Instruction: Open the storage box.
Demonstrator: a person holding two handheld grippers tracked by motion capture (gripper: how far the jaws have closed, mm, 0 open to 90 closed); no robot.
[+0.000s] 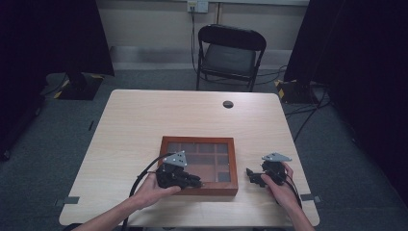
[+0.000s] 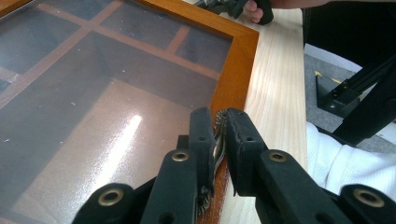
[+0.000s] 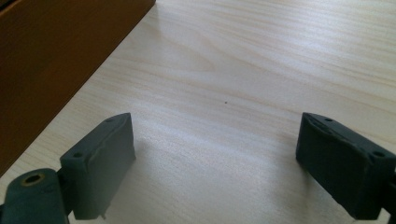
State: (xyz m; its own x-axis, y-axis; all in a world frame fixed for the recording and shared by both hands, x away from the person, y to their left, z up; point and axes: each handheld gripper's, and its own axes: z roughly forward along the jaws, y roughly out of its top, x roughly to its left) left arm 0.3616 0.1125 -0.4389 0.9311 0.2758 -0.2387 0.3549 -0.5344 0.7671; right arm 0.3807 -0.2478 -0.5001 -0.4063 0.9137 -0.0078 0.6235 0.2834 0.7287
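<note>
Two grippers working: left gripper (image 2: 219, 140) is pinching latch (image 2: 217, 133) on box (image 1: 234, 166) at table's 6 o'clock; right gripper (image 3: 215, 158) is idling, spread. Risk: thin latch slipping out, lid dropping.

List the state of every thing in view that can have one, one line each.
Wooden box: glass lid down, flat on the table.
Clasp: small metal piece at the lid's front edge, pinched between the jaws.
Left gripper: shut on the clasp.
Right gripper: open, holding nothing, over bare table beside the box.
Folding chair: unfolded, unoccupied.
</note>
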